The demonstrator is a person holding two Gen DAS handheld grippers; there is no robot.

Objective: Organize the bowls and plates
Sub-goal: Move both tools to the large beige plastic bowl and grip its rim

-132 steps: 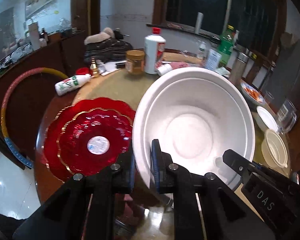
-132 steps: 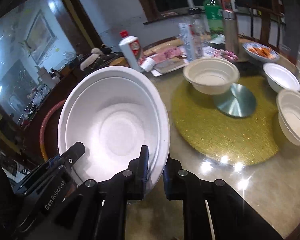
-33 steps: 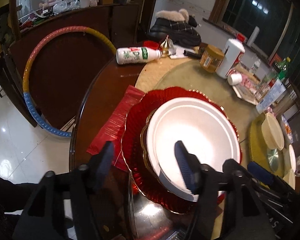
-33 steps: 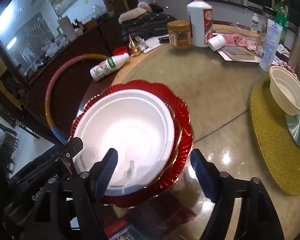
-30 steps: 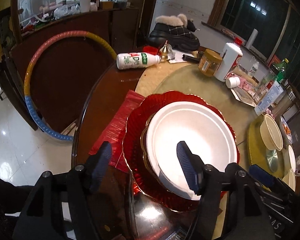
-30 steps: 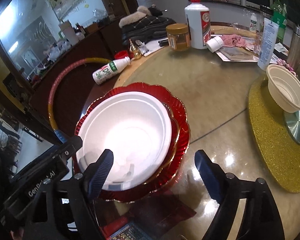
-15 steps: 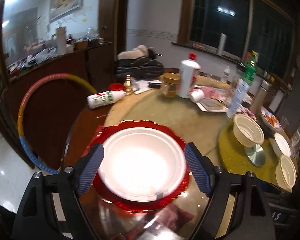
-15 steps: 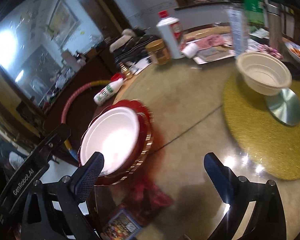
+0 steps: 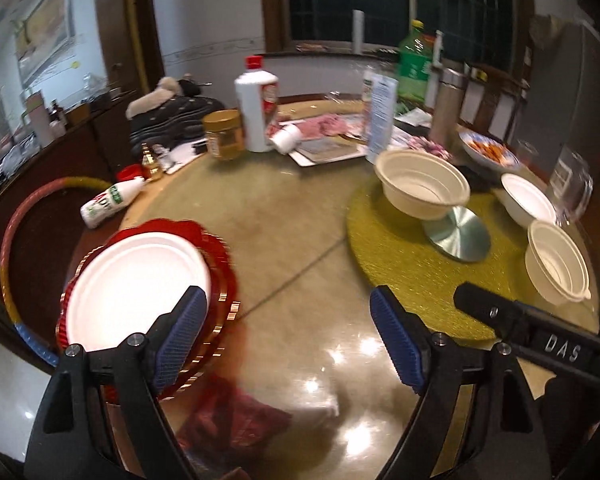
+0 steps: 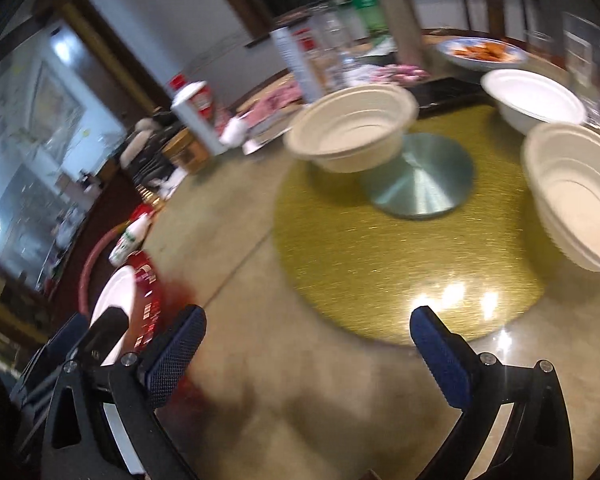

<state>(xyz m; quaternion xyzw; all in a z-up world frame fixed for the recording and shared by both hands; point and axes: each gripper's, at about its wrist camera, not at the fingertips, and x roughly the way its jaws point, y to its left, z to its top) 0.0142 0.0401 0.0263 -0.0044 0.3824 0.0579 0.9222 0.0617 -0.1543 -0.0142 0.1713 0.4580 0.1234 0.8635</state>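
Note:
A large white bowl rests on stacked red scalloped plates at the table's left edge; both show at the far left of the right wrist view, the bowl and the plates. Three cream bowls stand on the gold mat: one by a steel disc, one far right, one nearer. My left gripper is open and empty above the table. My right gripper is open and empty, facing the mat and its bowls.
At the back stand a white bottle, a jar, a green bottle, a carton, a food dish and a glass. A small bottle lies left. A hoop leans beside the table.
Both grippers let go of the white bowl on the red plates, opened wide, pulled back and swung right toward the gold mat and cream bowls.

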